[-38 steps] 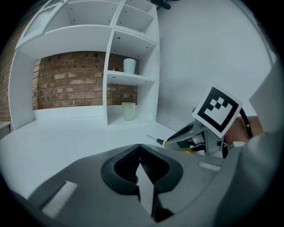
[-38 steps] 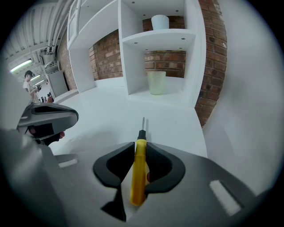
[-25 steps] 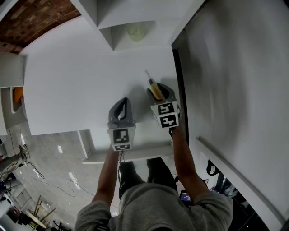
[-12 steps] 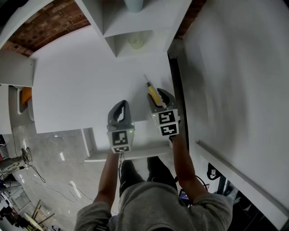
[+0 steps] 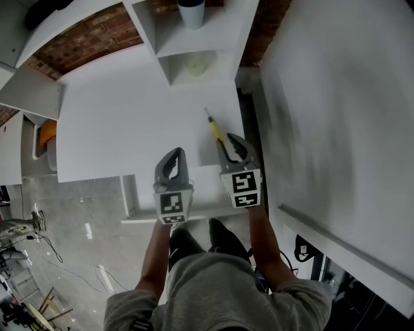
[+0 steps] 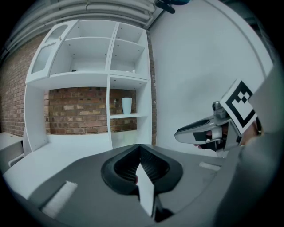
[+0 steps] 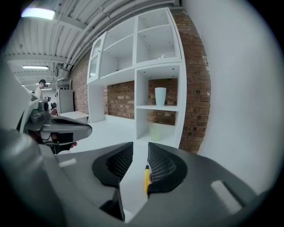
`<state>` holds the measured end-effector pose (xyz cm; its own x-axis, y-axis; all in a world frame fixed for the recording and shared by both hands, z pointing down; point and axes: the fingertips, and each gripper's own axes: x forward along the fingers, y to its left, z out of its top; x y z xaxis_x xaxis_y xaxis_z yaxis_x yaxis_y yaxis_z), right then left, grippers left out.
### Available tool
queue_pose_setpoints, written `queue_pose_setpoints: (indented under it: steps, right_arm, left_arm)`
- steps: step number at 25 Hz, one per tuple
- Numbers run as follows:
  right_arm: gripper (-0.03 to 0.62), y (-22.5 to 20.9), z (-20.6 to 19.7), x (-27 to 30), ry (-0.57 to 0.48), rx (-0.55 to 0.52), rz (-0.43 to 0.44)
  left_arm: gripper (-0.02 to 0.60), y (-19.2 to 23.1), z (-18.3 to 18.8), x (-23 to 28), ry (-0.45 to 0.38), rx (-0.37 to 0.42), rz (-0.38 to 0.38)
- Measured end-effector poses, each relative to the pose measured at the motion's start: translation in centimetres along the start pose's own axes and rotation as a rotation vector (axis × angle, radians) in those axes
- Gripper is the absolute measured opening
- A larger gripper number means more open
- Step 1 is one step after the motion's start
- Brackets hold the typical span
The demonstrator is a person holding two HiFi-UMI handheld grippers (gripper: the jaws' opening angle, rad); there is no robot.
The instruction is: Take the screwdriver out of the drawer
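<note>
The screwdriver (image 5: pixel 217 128), yellow-handled with a thin shaft, lies on the white tabletop (image 5: pixel 129 123) near its right edge. My right gripper (image 5: pixel 231 143) hangs above the table, just short of the handle's near end. Its jaws are closing with a gap still between them and nothing gripped. In the right gripper view the screwdriver (image 7: pixel 146 178) shows small through that gap, down on the table, below my right gripper (image 7: pixel 140 145). My left gripper (image 5: pixel 174 154) hovers beside it to the left, empty. In the left gripper view my left gripper (image 6: pixel 140 148) has its tips touching.
A white shelf unit (image 5: pixel 213 39) stands at the table's far side, holding a pale cup (image 5: pixel 191 11) and a pale bowl-like object (image 5: pixel 196 63). A large white panel (image 5: pixel 336 97) runs along the right, with a dark gap (image 5: pixel 249 116) beside the table. A white ledge (image 5: pixel 194 218) sits under the near edge.
Both grippers have risen and drawn back toward me. The yellow handle, earlier between the right jaws, now lies on the table ahead of them. The right jaws have narrowed.
</note>
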<state>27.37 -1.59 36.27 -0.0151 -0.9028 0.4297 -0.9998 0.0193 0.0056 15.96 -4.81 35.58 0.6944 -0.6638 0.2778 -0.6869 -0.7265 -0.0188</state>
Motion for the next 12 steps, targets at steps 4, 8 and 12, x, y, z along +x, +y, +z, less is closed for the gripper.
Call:
queue_pose_setpoints:
  steps: [4,8,12]
  right_arm:
    - [0.089,1.1,0.5,-2.8,-0.028,-0.005,0.001]
    - [0.071,2.0,0.8,-5.2,-0.054,-0.003,-0.005]
    - [0.043,2.5,0.4,-7.8,-0.068,0.001,-0.017]
  left_arm:
    - [0.012,-0.8,1.4,-2.5,-0.024,0.003,0.006]
    - [0.012,-1.3,2.6,-4.7,-0.047,0.005,0.015]
    - [0.012,-2.2,2.9,-7.1,-0.054,0.011,0.02]
